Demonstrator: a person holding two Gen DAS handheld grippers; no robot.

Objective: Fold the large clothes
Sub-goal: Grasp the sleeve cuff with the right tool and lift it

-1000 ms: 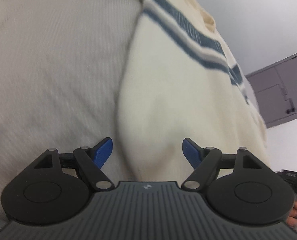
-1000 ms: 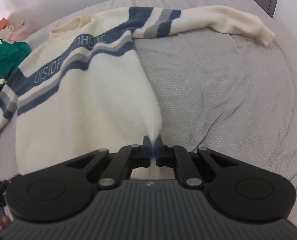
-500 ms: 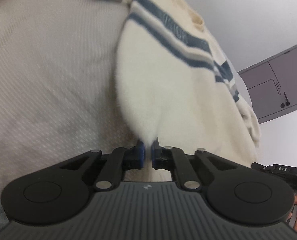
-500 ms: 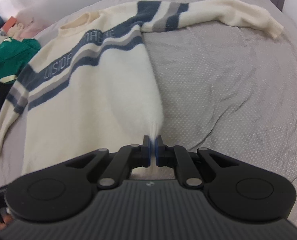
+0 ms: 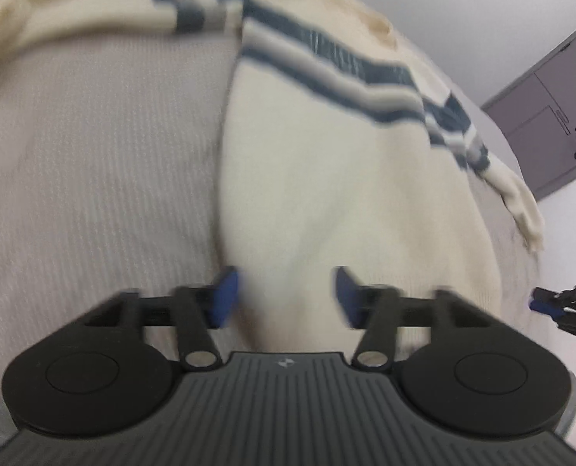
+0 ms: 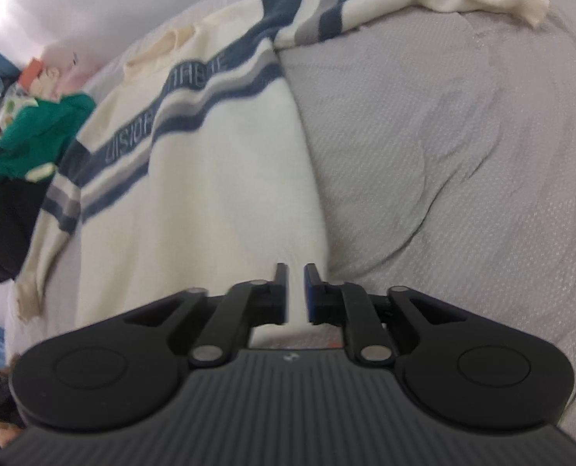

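Sweater lies flat on the bed, hem under both my grippers and long axis running away toward the collar (sleeves spread sideways); my left gripper and right gripper have just been opening, gripping nothing.

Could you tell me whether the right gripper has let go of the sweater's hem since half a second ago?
Yes. The right gripper has just been opening; the sweater lies flat on the grey bed cover, unpinched.
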